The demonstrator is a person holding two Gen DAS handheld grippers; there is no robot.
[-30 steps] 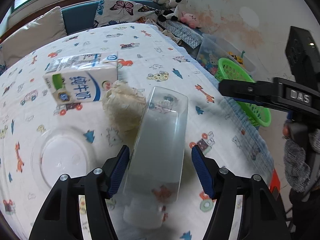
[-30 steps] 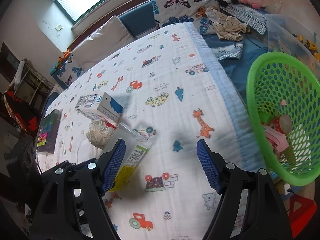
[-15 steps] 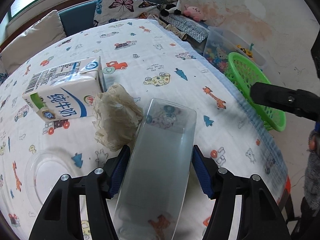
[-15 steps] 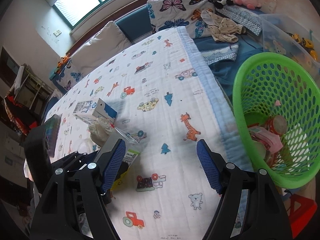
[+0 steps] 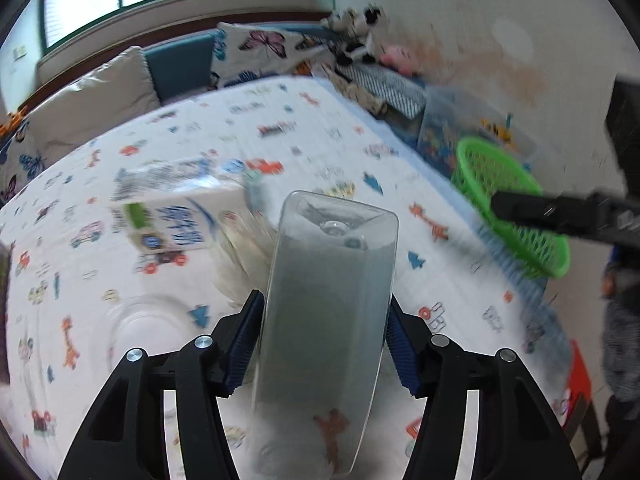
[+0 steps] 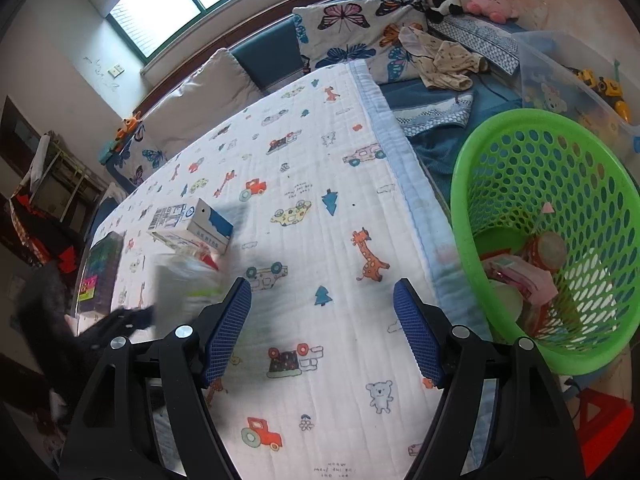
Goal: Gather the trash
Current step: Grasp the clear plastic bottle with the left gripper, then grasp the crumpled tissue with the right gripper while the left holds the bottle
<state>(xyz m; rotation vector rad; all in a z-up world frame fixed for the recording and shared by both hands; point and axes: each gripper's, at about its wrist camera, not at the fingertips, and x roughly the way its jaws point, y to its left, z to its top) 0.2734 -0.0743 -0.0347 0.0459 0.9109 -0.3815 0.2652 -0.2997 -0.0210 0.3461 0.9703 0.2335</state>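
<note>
Left wrist view first: left gripper (image 5: 324, 340) clenched on clear plastic bottle (image 5: 328, 312), blue pads pressed against both flanks, jaws just closed in on it. Bottle bottom aimed up and away, poking out past the fingertips, seemingly lifted off printed quilt (image 5: 304, 136). Everything behind smeared by motion. Milk carton (image 5: 176, 212) beyond the bottle to its left, lying on the quilt. Pale blurred lump between carton and bottle, probably crumpled paper, too smeared to call. Faint round clear lid (image 5: 132, 336) left of the bottle, flat on the quilt. Green basket (image 5: 516, 208) well off to the bottle's right, past the quilt's edge, partly hidden behind the dark bar of the other gripper.

Over to the right wrist view: right gripper (image 6: 322, 332) released, jaws spread, nothing between them, hovering over the quilt just left of the basket. Basket already carrying several bits of trash, a pink wrapper and a round lidded cup among them. Bottle a pale blur far left of the basket, held in the blurred black left gripper. Carton just behind it, resting on the quilt.

Progress, as a judgement: partway. Some trash binned, bottle in hand and bound for the basket, carton, pale lump and clear lid left to gather.
</note>
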